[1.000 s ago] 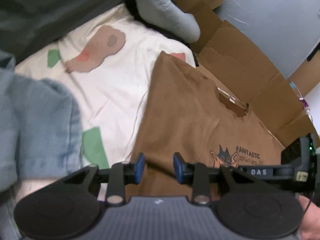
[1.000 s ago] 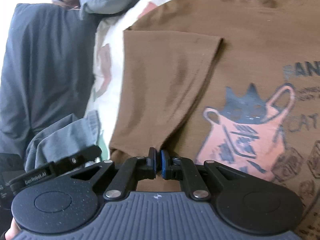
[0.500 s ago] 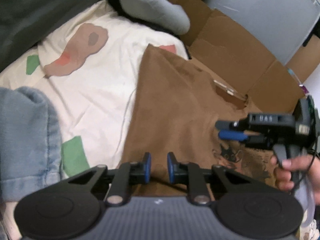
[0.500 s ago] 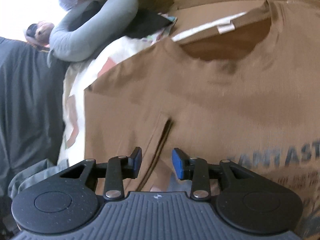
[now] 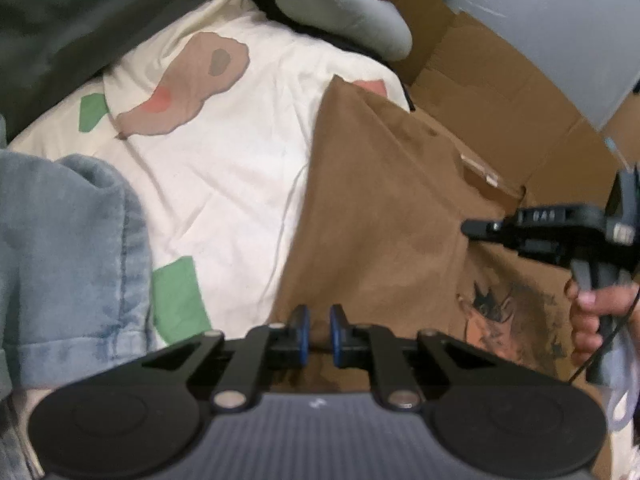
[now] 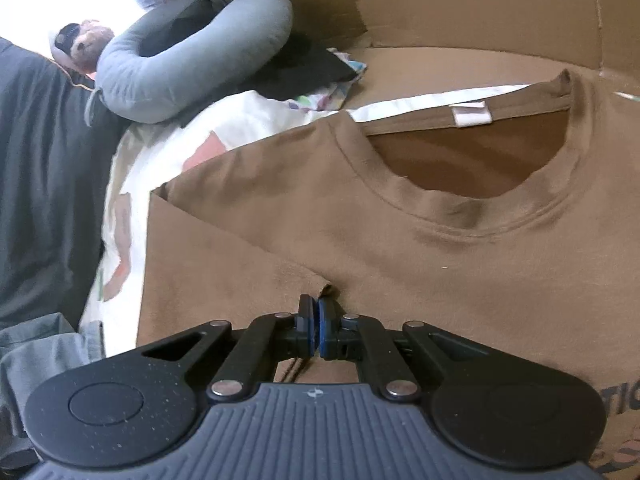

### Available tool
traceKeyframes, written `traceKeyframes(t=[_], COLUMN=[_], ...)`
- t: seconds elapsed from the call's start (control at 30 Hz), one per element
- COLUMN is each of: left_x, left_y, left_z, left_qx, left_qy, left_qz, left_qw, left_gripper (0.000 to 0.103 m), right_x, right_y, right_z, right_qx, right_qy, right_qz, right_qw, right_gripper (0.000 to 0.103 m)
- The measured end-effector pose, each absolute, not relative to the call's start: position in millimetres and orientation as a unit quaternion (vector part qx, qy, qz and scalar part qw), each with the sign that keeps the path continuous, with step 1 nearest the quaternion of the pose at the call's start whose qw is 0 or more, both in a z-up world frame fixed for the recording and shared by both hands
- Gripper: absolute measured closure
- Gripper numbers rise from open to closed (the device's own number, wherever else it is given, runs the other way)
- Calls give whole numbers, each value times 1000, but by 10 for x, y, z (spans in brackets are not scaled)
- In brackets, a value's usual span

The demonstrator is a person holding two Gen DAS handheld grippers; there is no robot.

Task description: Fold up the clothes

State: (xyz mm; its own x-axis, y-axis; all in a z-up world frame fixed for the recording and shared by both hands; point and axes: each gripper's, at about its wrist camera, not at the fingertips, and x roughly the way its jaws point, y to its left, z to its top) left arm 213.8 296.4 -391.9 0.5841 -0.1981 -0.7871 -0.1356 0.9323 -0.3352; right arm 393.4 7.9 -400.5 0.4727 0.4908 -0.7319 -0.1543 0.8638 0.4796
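Observation:
A brown T-shirt [image 5: 380,208] with a cat print lies flat on a white bedsheet [image 5: 224,168], its left sleeve folded inward over the body. It fills the right wrist view [image 6: 400,240], collar at the top right. My left gripper [image 5: 319,334] hovers over the shirt's lower left edge, jaws slightly apart with a narrow gap, holding nothing. My right gripper [image 6: 319,330] is shut on the hem edge of the folded sleeve [image 6: 324,290]. It also shows in the left wrist view [image 5: 532,232], held by a hand at the right.
Blue denim clothing [image 5: 64,248] lies left of the shirt. A grey neck pillow [image 6: 192,64] and a dark blanket [image 6: 40,180] sit at the far side. Brown cardboard [image 6: 460,12] lies under and behind the collar.
My right gripper moved up toward the collar, opened, then shut on the folded sleeve's edge. My left gripper's jaws narrowed over the shirt's lower left edge.

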Motion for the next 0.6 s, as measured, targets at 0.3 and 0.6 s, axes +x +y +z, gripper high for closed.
traceKeyframes(t=[0.3, 0.6], left_x=[2203, 2565], left_y=[2948, 2861], left_z=[-3832, -3872], left_qx=[-191, -191], left_qy=[443, 424], left_qz=[-17, -46], left_qw=[876, 884], left_gripper=[89, 89], right_x=[3793, 3571], right_y=[46, 487], right_z=[-3828, -3785], right_qx=[173, 144], right_qy=[461, 466], right_qz=[182, 271], right_qw=[851, 830], right_gripper=[99, 83])
